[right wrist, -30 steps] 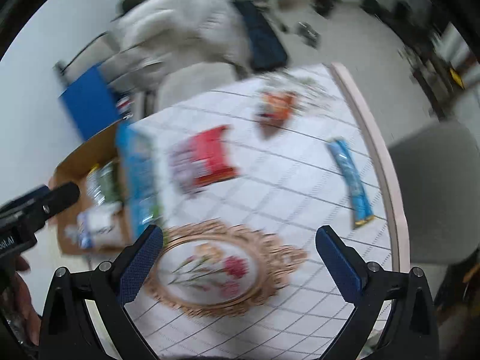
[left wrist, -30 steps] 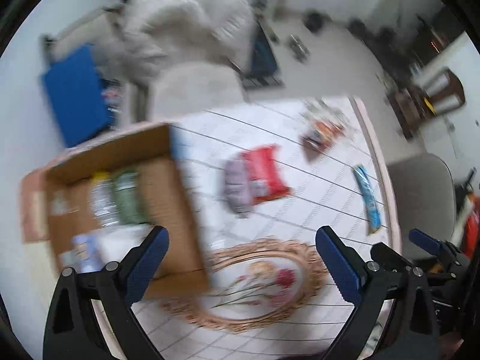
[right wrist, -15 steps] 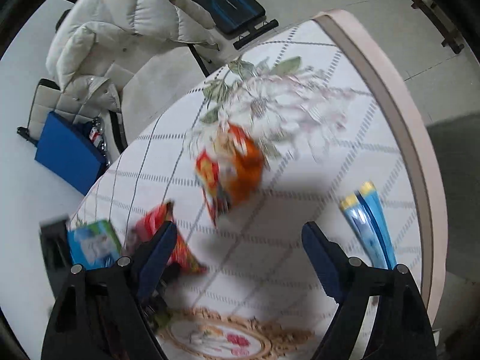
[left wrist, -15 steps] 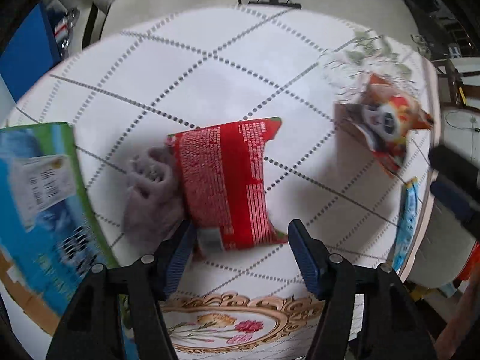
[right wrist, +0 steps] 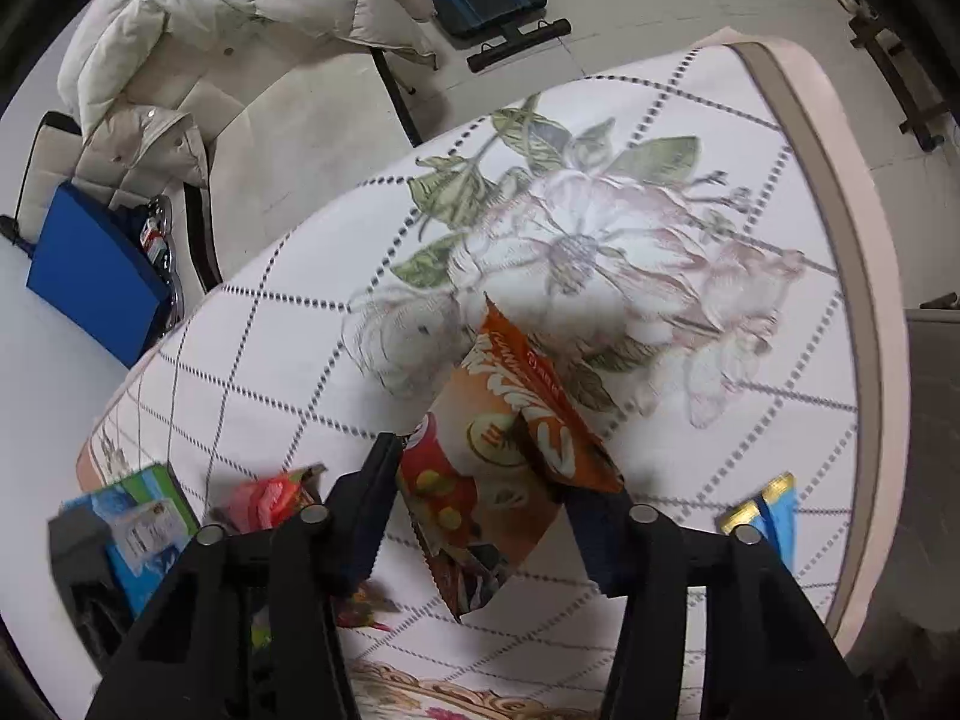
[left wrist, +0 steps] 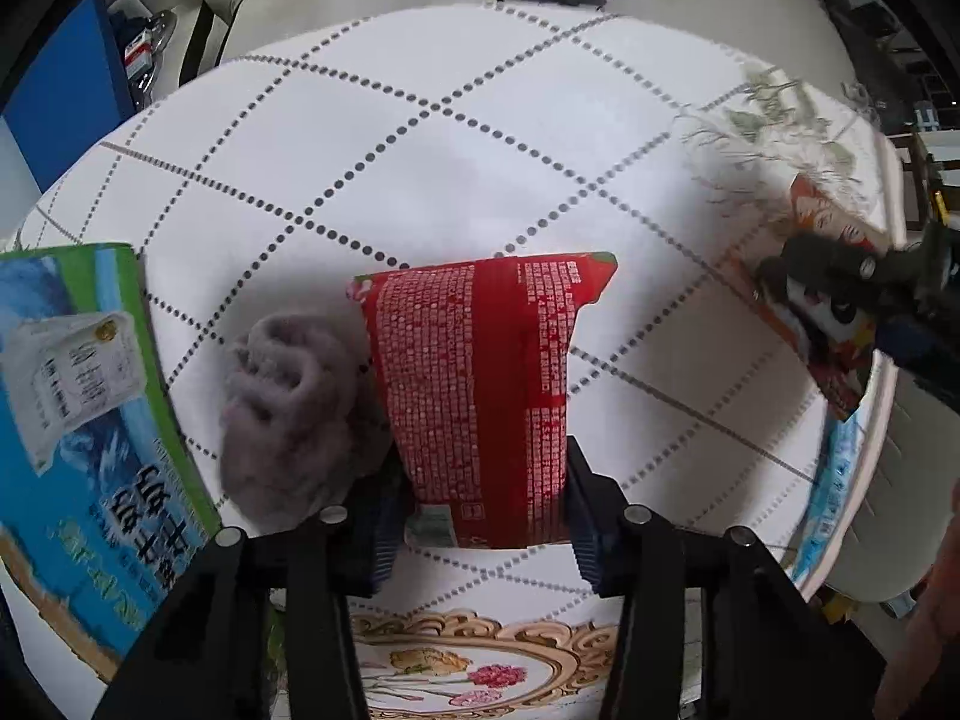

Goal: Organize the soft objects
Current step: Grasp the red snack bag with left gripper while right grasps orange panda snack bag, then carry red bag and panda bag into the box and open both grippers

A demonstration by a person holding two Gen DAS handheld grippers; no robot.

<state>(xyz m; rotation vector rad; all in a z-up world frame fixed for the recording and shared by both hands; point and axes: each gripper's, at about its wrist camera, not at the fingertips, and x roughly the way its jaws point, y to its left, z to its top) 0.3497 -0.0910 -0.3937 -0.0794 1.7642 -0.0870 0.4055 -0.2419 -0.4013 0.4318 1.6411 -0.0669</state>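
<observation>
In the left wrist view a red snack bag point(left wrist: 480, 396) lies on the tablecloth with its near end between the fingers of my left gripper point(left wrist: 480, 516), whose jaws touch both its sides. A grey fuzzy cloth point(left wrist: 288, 408) lies just left of the bag. In the right wrist view an orange snack bag point(right wrist: 504, 468) sits between the fingers of my right gripper point(right wrist: 480, 516), with both jaws against it. The right gripper and orange bag also show at the right edge of the left wrist view point(left wrist: 840, 300).
A blue-green flap of the box point(left wrist: 78, 420) stands left of the cloth. A blue wrapped bar point(right wrist: 774, 516) lies near the table's right edge point(right wrist: 864, 276). A chair with a white jacket point(right wrist: 240, 18) stands beyond the table. A gold-framed floral print point(left wrist: 468, 660) lies near me.
Both grippers have moved down and forward from above the table. The left jaws have narrowed around the red bag, and the right jaws around the orange bag.
</observation>
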